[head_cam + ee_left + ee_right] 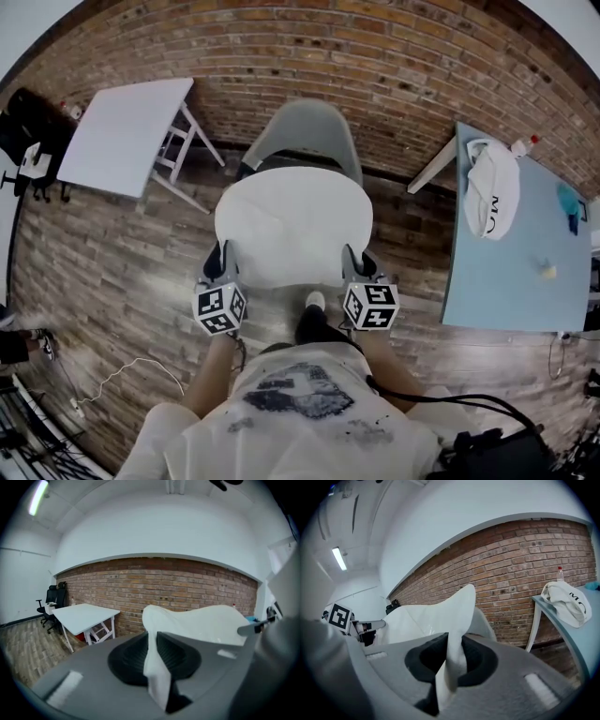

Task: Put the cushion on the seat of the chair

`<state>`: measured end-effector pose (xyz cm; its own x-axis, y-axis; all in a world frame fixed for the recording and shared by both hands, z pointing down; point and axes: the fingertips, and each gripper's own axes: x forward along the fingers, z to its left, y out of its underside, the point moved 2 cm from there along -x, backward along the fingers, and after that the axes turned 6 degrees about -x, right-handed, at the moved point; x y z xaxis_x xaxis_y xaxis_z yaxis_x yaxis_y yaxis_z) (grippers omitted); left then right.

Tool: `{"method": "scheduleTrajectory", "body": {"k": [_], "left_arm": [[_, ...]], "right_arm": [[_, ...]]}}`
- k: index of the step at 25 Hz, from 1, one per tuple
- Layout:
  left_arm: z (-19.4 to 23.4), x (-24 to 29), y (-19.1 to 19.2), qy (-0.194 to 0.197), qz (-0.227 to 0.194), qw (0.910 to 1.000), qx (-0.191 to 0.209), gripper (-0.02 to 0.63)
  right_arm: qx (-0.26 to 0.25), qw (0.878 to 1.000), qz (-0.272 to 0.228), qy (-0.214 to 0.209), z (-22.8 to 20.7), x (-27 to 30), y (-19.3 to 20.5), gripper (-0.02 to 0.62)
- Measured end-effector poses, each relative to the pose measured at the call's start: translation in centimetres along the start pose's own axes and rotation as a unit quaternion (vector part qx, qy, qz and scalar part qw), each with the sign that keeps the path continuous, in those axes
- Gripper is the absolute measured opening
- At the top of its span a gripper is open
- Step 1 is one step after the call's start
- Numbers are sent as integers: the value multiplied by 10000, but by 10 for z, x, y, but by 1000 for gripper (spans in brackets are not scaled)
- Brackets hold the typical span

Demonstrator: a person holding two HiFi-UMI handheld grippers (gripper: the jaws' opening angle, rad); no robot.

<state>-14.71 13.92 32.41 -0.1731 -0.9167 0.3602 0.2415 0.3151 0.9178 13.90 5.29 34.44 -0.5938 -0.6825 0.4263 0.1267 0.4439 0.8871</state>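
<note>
A flat white cushion [292, 225] hangs spread between my two grippers, in front of a grey chair [309, 131] by the brick wall; it hides the chair's seat in the head view. My left gripper [222, 274] is shut on the cushion's left edge [157, 667], which is pinched between its black pads. My right gripper [361, 272] is shut on the right edge [452, 660] in the same way. In the right gripper view the chair's back [483, 620] peeks out behind the cushion, and the left gripper's marker cube [338, 616] shows across it.
A white folding table [127, 131] stands at the left by the wall, a pale blue table [511, 262] at the right with a white cap [494, 197] and a bottle [525, 145]. A black office chair [23, 127] is at the far left. Cables [122, 375] lie on the wooden floor.
</note>
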Motion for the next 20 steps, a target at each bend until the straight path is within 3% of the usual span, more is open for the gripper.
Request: {"method": "scheduleTrajectory", "body": {"k": [10,20], "left_arm": [[-3,62,-19,137,168,9996,154,51],[27,125,-18,693,490,9962,181,51]], "right_arm": [[175,9998,81,109,-26,43,-16,43],[344,9965,291,709,-15,86,-11,44]]}}
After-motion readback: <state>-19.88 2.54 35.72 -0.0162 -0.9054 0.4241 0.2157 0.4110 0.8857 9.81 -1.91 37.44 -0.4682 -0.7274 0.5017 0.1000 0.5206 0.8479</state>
